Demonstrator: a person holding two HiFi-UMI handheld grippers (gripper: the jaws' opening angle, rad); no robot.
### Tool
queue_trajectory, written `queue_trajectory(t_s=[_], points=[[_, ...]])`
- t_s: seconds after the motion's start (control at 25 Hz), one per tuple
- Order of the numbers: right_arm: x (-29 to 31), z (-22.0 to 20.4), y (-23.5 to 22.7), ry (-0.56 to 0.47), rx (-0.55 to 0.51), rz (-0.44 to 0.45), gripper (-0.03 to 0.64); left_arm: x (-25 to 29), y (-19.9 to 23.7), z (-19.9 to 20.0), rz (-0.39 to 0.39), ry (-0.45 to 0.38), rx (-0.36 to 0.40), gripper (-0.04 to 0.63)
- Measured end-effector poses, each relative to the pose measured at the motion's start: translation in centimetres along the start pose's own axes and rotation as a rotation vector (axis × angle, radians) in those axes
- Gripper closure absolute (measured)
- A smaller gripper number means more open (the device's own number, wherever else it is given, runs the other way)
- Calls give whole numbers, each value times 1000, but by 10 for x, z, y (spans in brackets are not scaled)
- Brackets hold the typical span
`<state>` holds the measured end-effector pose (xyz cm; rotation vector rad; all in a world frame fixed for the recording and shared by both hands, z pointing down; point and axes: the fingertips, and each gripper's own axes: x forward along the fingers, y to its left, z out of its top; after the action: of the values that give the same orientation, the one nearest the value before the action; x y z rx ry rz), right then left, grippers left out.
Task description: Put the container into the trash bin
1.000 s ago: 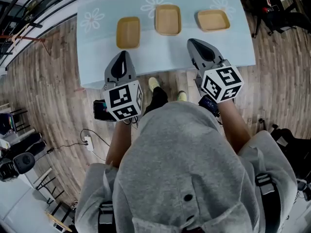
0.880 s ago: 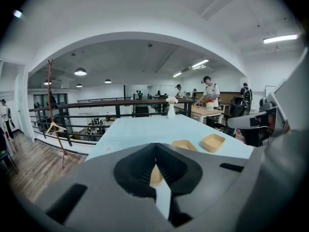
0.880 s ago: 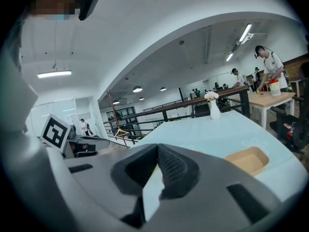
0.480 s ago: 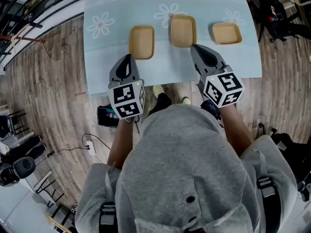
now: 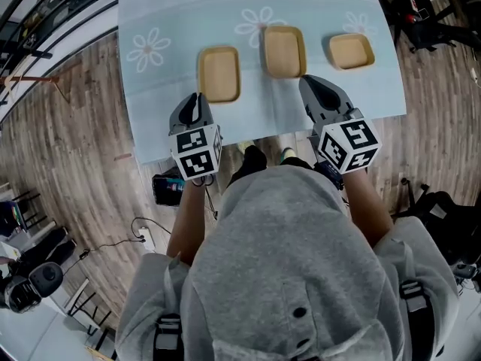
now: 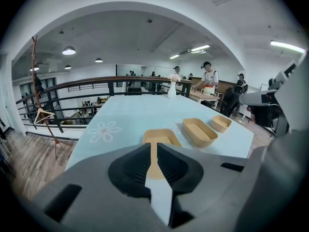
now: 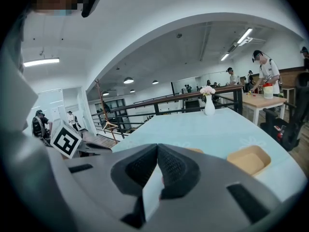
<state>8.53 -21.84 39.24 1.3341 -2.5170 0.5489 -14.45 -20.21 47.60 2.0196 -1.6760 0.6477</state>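
Three shallow tan containers lie in a row on the pale blue tablecloth: a left one, a middle one and a smaller right one. My left gripper is shut and empty, its tip just short of the left container at the table's near edge. My right gripper is also shut and empty, hanging over the near edge between the middle and right containers. The right gripper view shows one container past its jaws. No trash bin is in view.
A white vase with flowers stands at the table's far end. A dark object lies on the wooden floor by my left leg. A railing runs behind the table, with people at a table beyond.
My left gripper has moved forward and down toward the left container. The right gripper has crept forward a little. Both have stayed shut.
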Motion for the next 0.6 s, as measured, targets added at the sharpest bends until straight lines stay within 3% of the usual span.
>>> queue_trajectory(t_s=[0.16,0.6], points=[[5,-7,3,17,10,-21,591,14,1,-17,-40,63,7,486],[16,-22,6,72,19,-45,591,53,12,-64,-80,205,-25,457]])
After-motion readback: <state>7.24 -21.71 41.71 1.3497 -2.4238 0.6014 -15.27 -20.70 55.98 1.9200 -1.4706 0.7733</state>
